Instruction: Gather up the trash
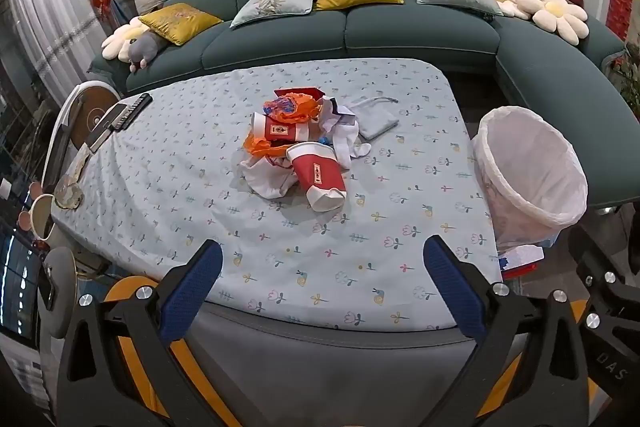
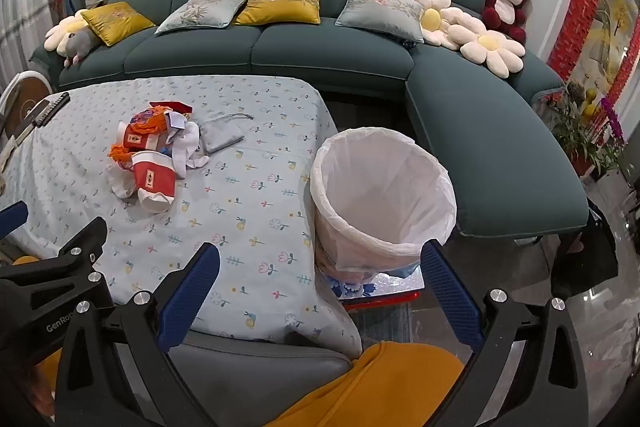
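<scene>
Left wrist: crumpled trash pile (image 1: 298,143), smooth conical cup (image 1: 318,175).

Right gripper (image 2: 320,291): blue-padded fingers were held wide apart, nothing between them.
Trash pile (image 2: 154,155): crushed red-and-white paper cups, orange plastic and white tissue were heaped on the floral tablecloth (image 2: 248,211).
White-lined round bin (image 2: 384,203): stood just beside the table's right edge.
</scene>
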{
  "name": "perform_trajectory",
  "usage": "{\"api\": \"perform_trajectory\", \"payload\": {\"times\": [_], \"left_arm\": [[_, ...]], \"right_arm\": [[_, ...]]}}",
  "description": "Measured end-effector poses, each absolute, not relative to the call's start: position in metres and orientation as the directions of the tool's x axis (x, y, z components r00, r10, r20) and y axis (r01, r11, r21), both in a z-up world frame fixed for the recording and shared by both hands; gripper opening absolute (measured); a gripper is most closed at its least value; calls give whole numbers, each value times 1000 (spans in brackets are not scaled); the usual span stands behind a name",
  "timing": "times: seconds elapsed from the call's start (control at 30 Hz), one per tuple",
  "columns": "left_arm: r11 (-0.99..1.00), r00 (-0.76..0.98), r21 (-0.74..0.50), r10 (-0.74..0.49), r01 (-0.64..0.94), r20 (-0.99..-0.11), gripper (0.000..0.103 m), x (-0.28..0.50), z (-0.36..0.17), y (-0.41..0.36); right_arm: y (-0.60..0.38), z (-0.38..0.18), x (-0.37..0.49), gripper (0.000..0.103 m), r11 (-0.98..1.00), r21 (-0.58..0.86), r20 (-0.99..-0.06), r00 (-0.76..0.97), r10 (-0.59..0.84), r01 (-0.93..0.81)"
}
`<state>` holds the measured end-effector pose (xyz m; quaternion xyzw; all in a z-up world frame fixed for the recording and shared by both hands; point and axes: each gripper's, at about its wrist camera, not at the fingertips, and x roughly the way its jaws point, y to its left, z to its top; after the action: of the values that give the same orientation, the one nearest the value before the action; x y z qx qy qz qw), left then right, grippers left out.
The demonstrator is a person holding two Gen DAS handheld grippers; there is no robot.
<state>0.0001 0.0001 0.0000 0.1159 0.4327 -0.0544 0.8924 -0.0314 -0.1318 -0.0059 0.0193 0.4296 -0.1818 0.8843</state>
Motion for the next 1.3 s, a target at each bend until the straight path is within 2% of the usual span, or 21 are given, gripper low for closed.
{"api": "perform_trajectory", "payload": {"times": [1.3], "left_arm": [[966, 622, 164, 5, 199, -783, 96, 0, 3, 0]], "right_arm": [[-131, -10, -32, 96, 935, -117, -770, 564, -299, 336]]}}
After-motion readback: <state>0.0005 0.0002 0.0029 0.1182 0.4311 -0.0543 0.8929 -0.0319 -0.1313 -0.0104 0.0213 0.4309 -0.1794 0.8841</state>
